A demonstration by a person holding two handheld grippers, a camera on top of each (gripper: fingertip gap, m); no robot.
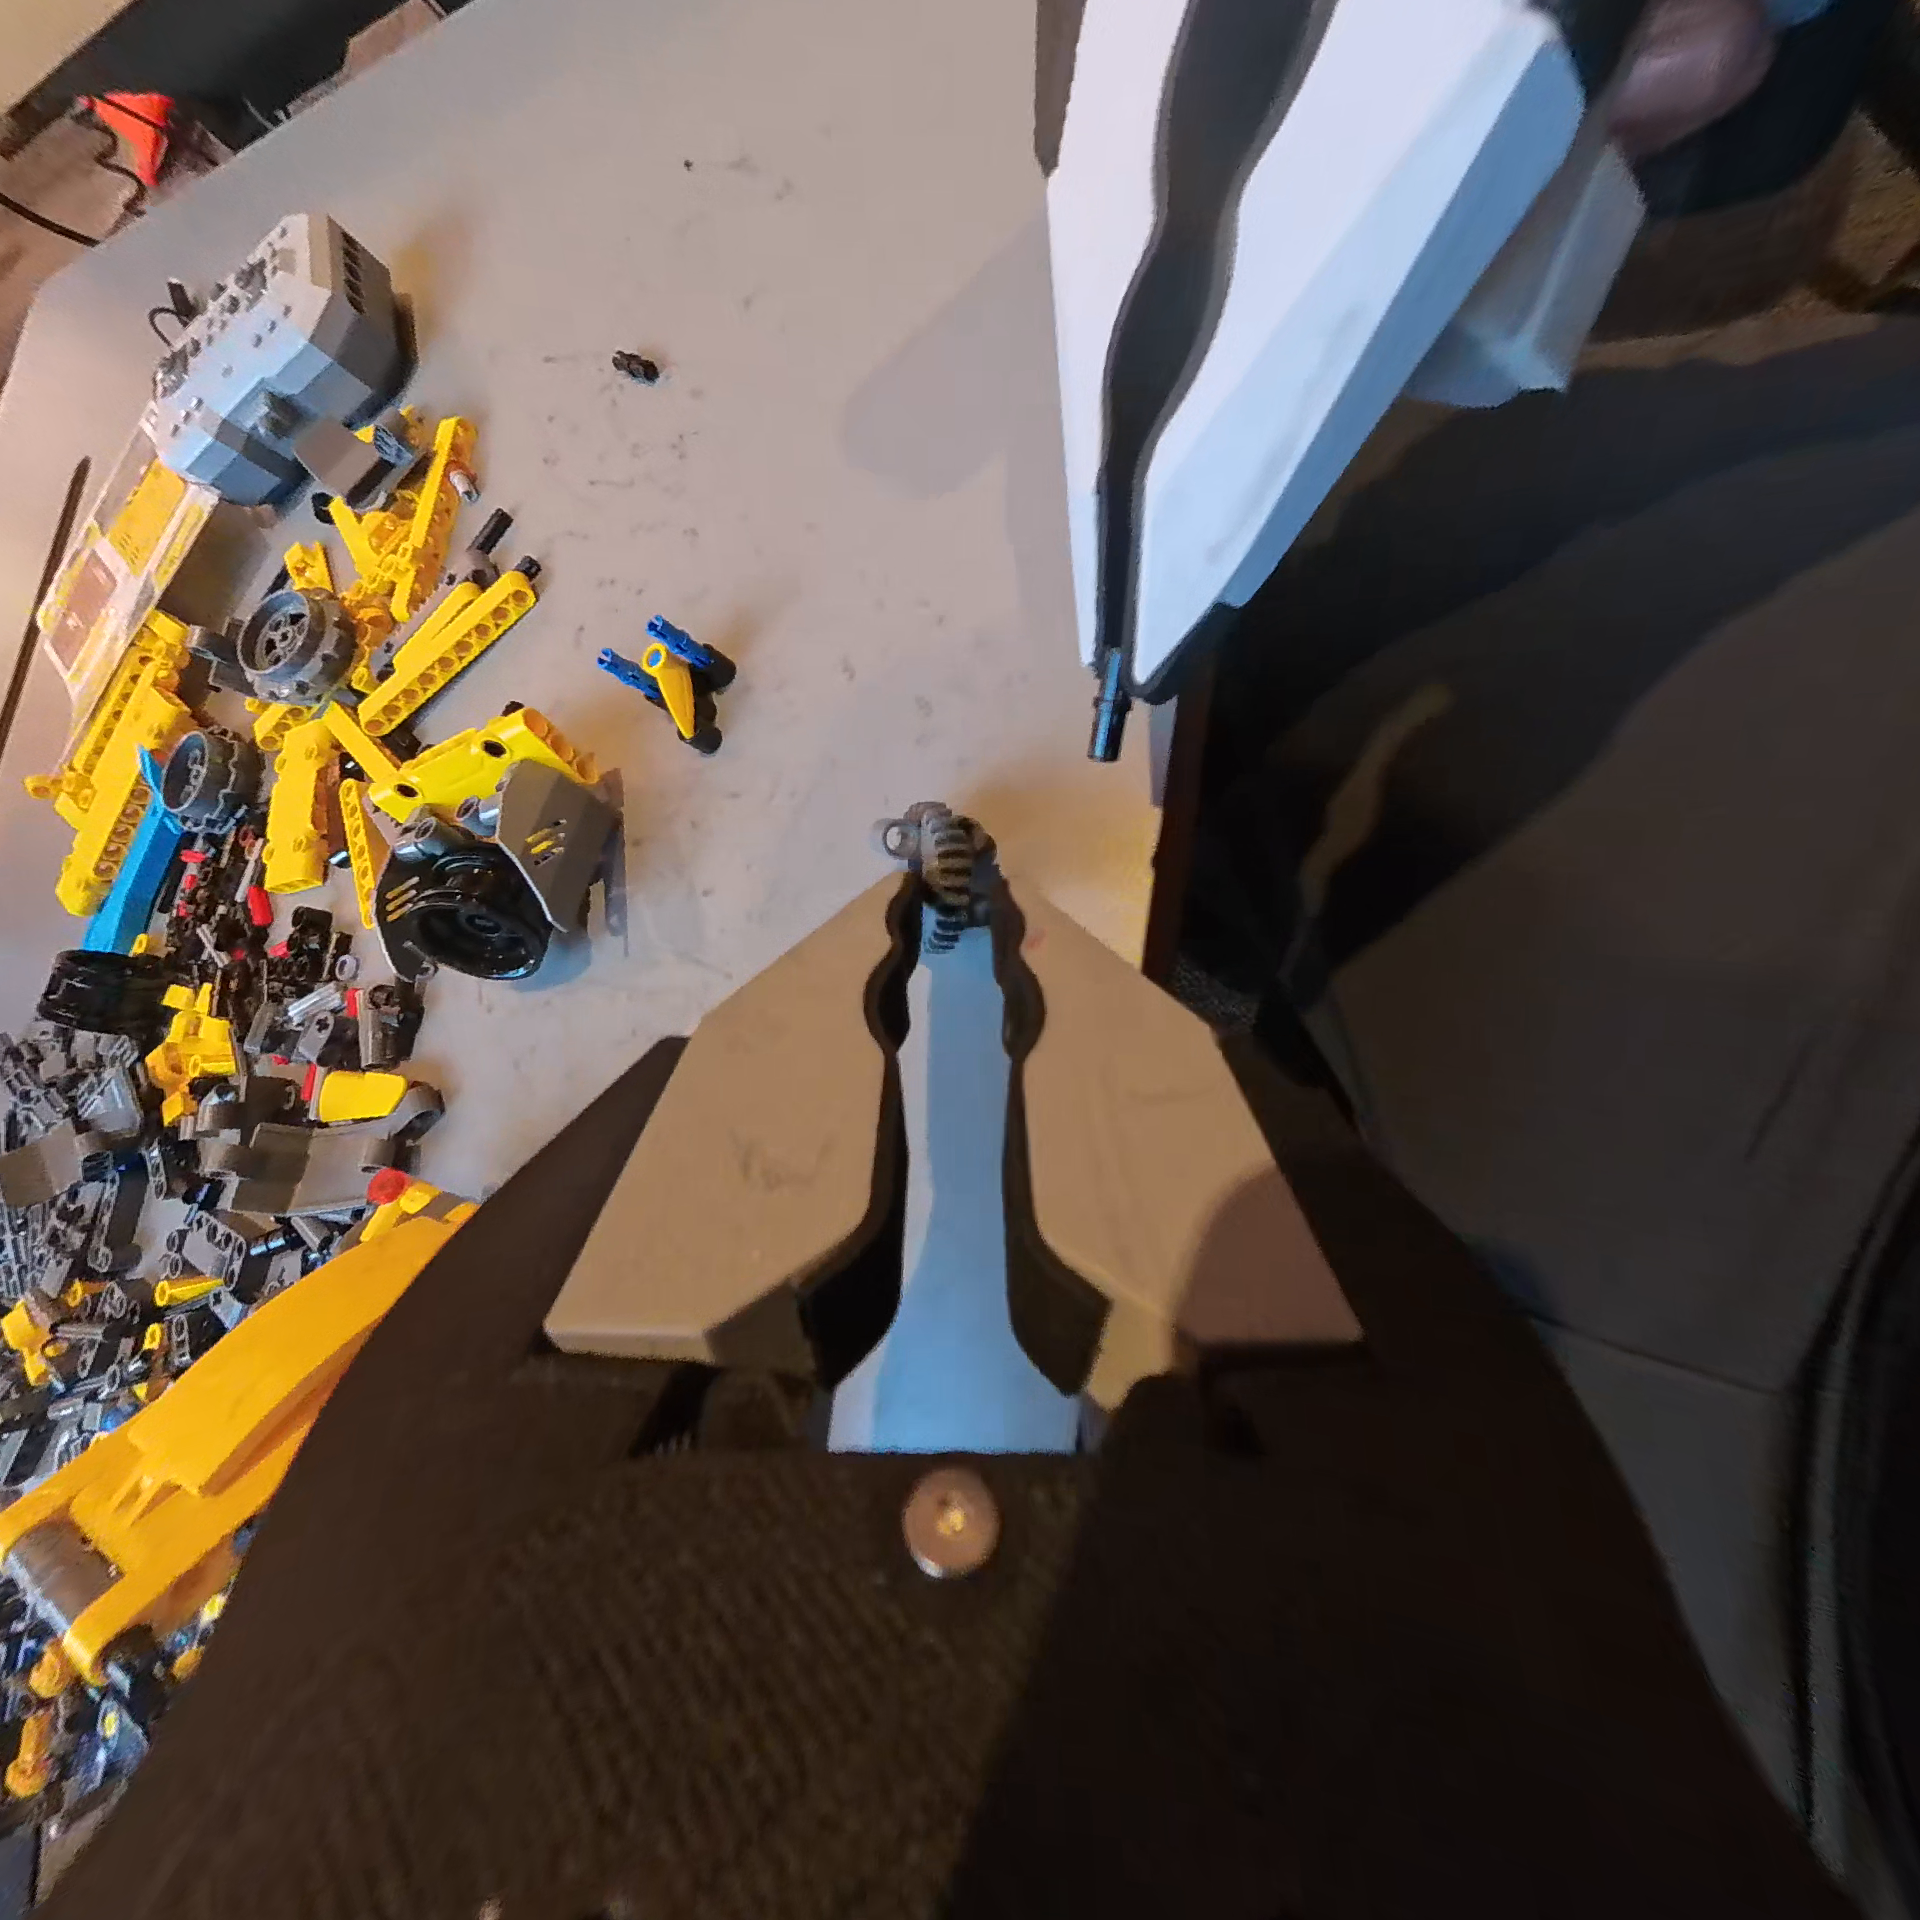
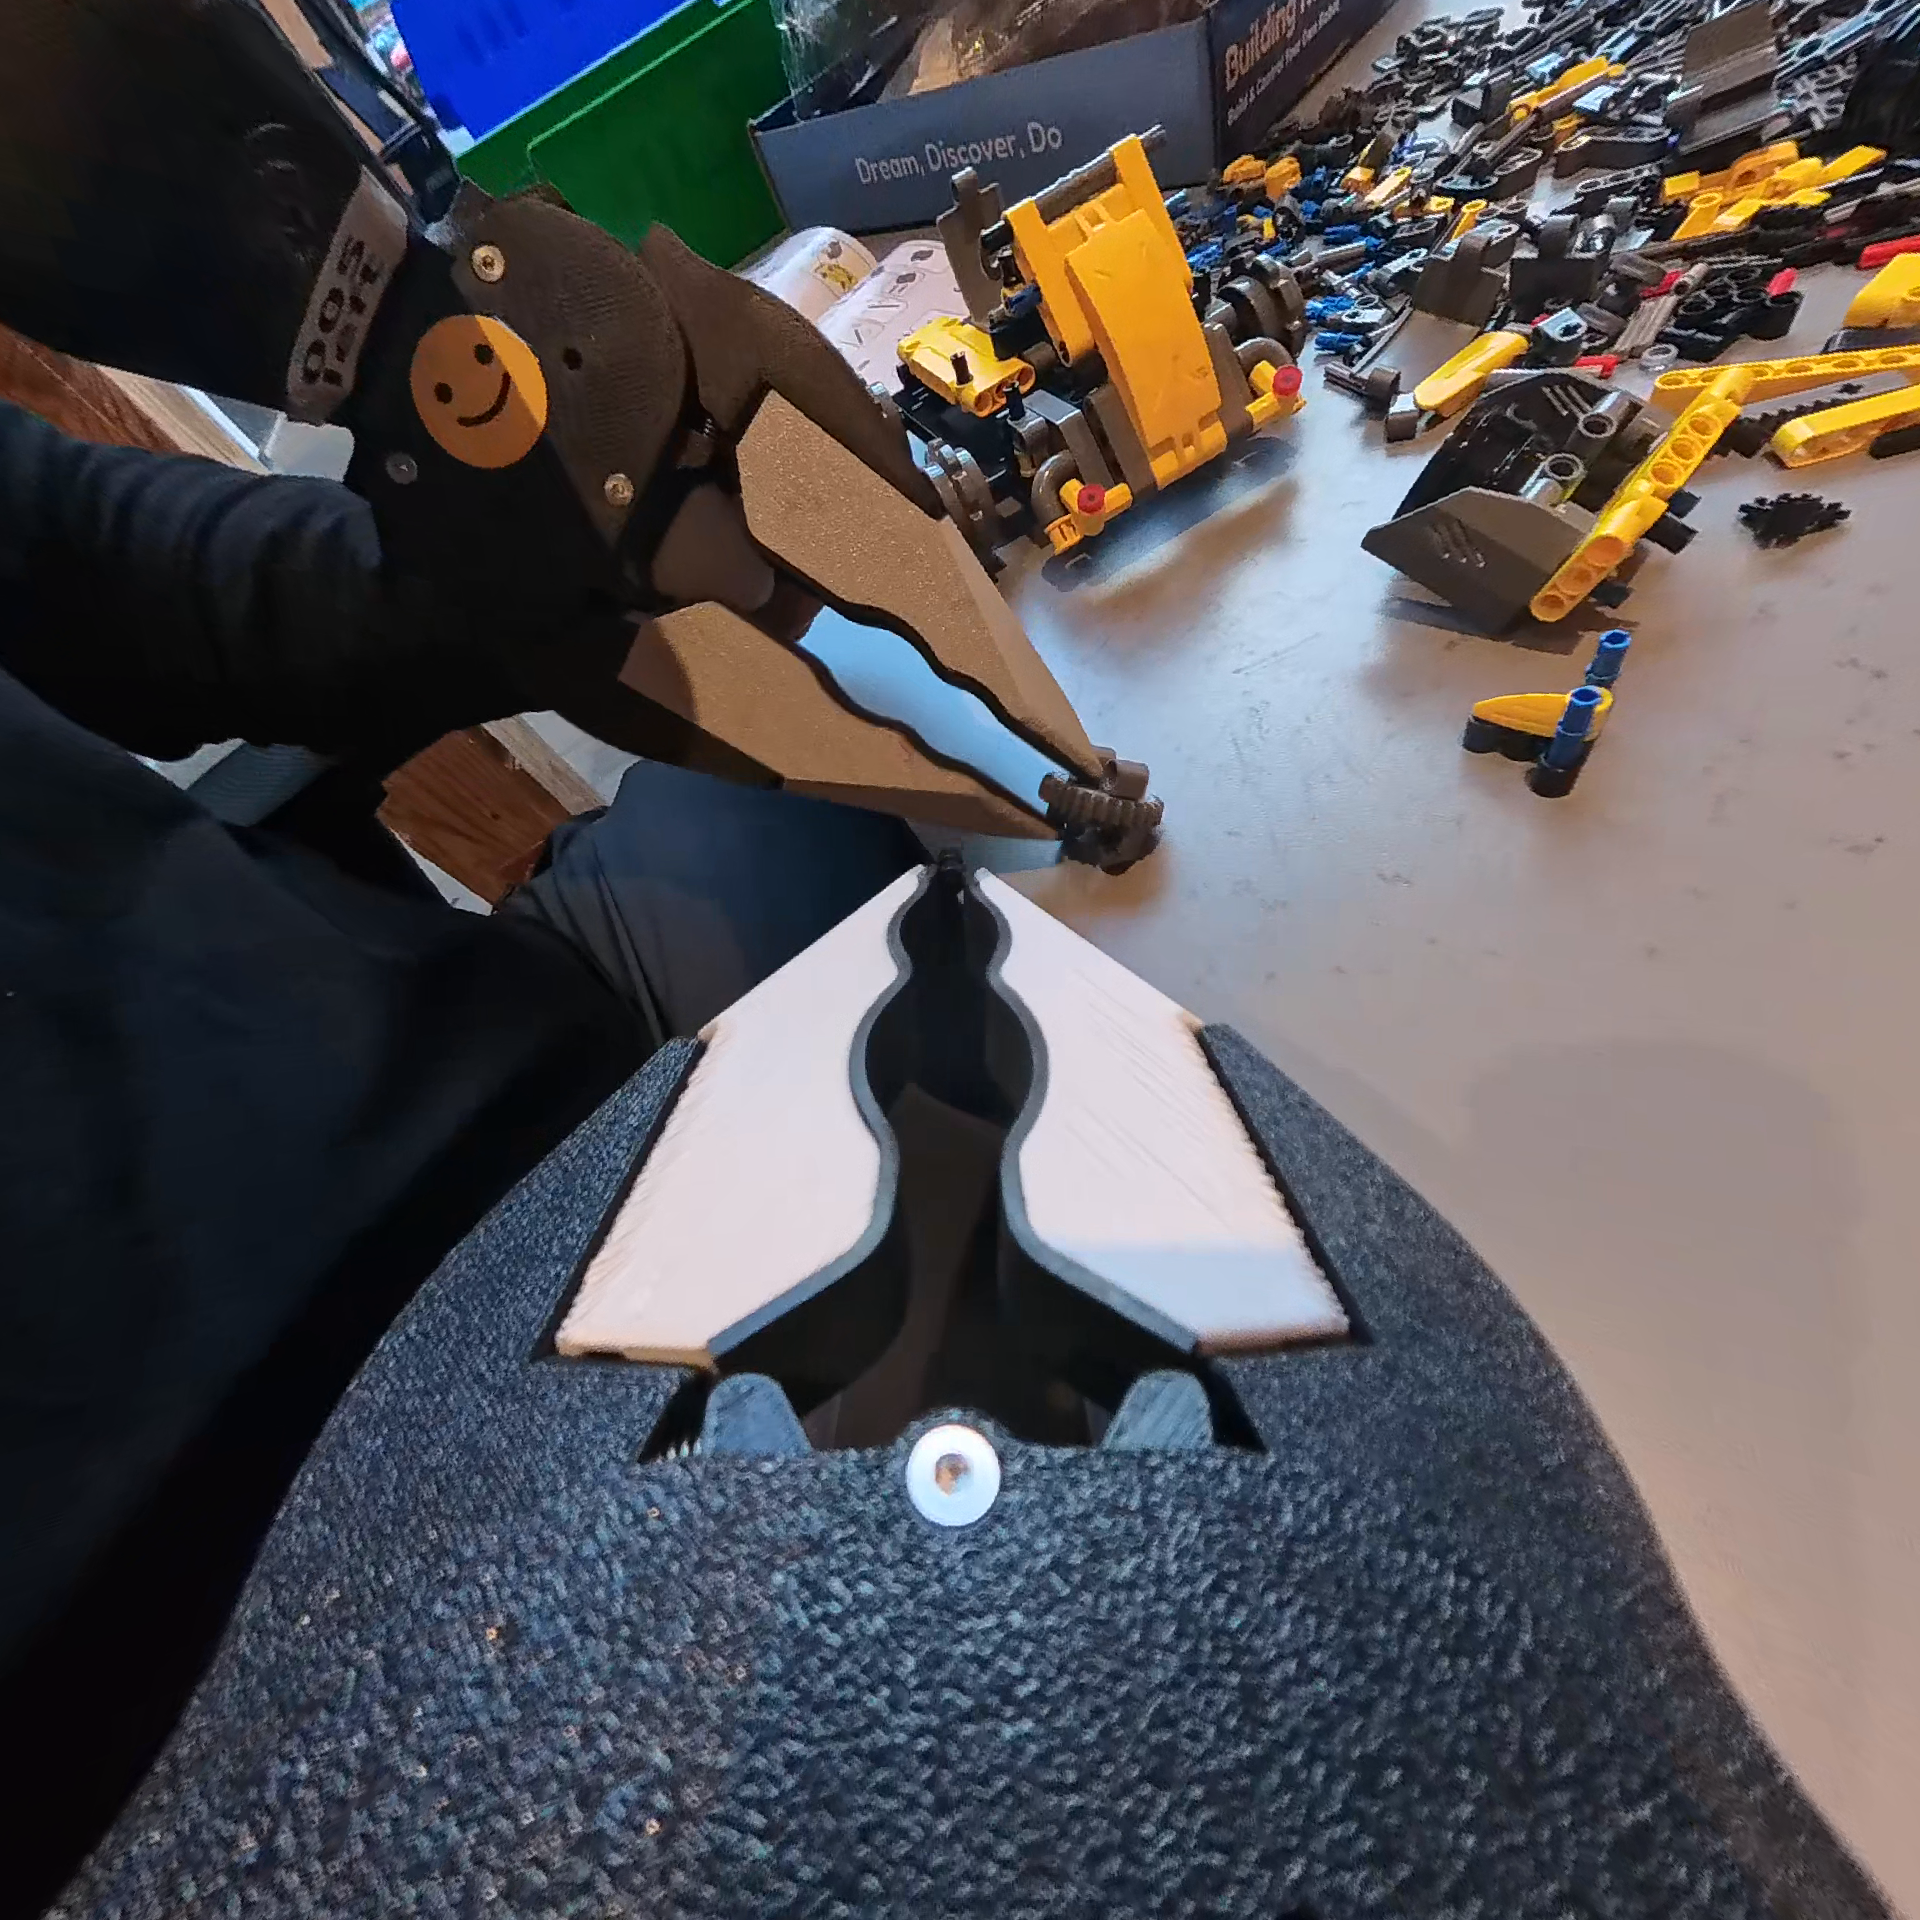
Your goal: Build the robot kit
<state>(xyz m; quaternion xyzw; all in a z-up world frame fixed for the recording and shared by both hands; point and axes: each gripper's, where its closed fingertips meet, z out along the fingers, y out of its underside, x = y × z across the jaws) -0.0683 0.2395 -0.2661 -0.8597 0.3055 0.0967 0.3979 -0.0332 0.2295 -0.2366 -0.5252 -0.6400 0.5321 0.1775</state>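
Two grippers meet near the front edge of a grey desk [image 1: 790, 312]. Left gripper [image 1: 951, 883], tan-fingered, is clenched on a small dark grey gear piece [image 1: 951, 852] with a little grey connector at its end; in the right wrist view the same gear piece [image 2: 1103, 816] sits pinched at the fingertips just above the desk surface. Right gripper [image 2: 951, 883], with white fingers, is closed on a slim black pin [image 2: 949, 871], and the left wrist view shows that pin [image 1: 1108, 717] sticking out beyond its tips. Gear and pin are close together but apart. Beside them on the desk lies a small yellow, blue and black assembly [image 1: 675, 681]. Farther off is a loose pile of yellow, grey and black building parts [image 1: 208, 935], a partly built yellow vehicle [image 2: 1101, 332] and a grey scoop on a yellow beam [image 2: 1538, 520]. A dark box [image 2: 987, 135] stands at the far edge.
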